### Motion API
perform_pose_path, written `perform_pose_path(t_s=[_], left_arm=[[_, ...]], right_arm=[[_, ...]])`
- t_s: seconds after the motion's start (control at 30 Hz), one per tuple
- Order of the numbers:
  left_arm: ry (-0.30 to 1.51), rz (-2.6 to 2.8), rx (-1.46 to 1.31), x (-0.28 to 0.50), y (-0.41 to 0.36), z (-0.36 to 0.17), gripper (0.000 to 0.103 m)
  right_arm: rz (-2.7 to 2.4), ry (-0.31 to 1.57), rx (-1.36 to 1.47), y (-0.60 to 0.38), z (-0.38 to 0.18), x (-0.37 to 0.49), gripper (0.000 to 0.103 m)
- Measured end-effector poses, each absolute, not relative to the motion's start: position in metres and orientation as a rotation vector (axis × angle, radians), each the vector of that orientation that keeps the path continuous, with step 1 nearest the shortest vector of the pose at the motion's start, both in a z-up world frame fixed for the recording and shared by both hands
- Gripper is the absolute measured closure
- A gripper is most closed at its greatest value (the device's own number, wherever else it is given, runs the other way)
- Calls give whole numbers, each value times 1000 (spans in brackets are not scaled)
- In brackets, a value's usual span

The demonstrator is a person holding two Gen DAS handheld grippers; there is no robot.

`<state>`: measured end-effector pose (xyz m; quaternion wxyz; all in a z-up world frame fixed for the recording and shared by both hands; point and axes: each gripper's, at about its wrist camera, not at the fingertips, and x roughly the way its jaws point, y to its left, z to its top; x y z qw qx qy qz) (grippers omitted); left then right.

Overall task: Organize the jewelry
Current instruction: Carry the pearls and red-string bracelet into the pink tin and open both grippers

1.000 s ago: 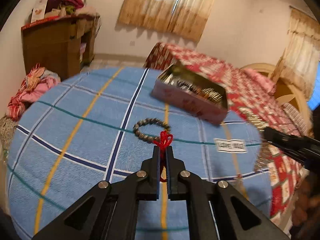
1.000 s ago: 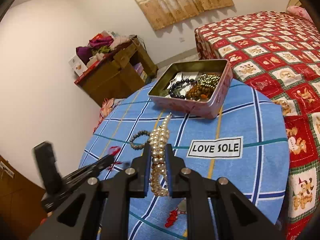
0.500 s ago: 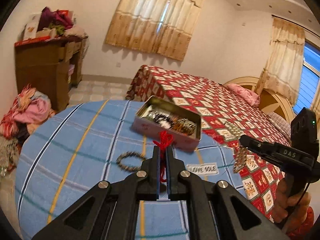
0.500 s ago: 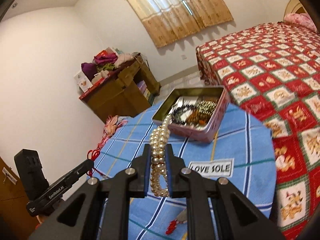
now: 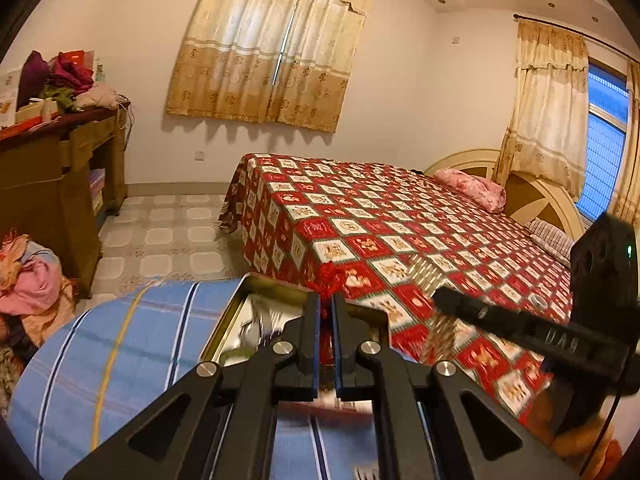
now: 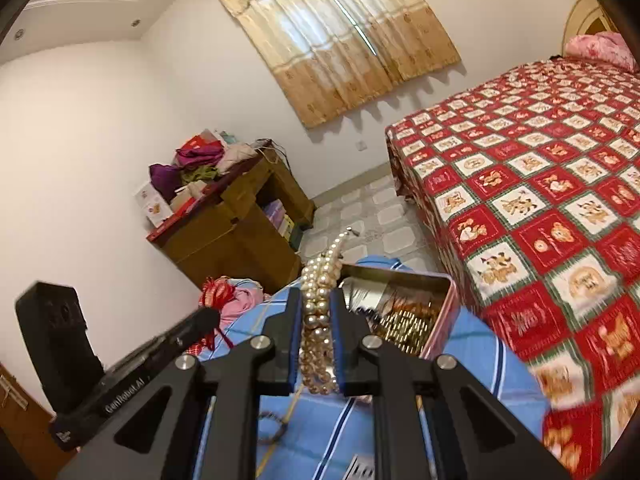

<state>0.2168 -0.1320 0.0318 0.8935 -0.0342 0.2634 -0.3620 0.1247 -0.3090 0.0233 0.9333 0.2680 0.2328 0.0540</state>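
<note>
The left hand-held gripper (image 5: 326, 308) has its two flat black fingers pressed together on a red knotted cord (image 5: 330, 278), whose frilly tassel knot bunches just above the fingertips. The right hand-held gripper (image 6: 316, 308) is clamped on a pearl bracelet (image 6: 318, 300): several strands of round, glossy cream beads stand up between its fingers and trail beyond the tips.

Directly ahead of both grippers, a little below them, sits one open rectangular metal tin (image 6: 440, 304) with pink walls and a shiny inner face; gold-coloured beaded pieces (image 6: 408, 316) lie inside, blurred. The tin rests on a tabletop (image 5: 120, 352) covered in soft blue cloth striped with white, navy and yellow. One brown bead bracelet (image 6: 272, 424) lies on the cloth under the right gripper's left finger.

Beyond the tin, a bed with a red checked cover (image 5: 380, 232) fills the far right, a cluttered wooden cabinet (image 6: 236, 232) stands far left, and two curtained windows show.
</note>
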Motion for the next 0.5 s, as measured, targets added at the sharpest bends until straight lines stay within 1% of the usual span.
perform_pose_path(t_s=[0.17,0.3,0.4,0.47,0.5], left_arm=[[587,-745,-45,250,-160,6,100],[648,-714,-13,272,-175,-23,100],[674,-696,9,279,-181,-35,100],[691,-684,30,286,-186,-41,100],[697,-678,45,287,-188,-45,99]], right_arm=[[84,547,561,-317,-12,166,87],[71,601,567,-321,-36,185,87],[72,621,556,-321,-46,191,87],[77,624,543,-320,-48,192,86],[85,622,546,-319,-48,192,83]])
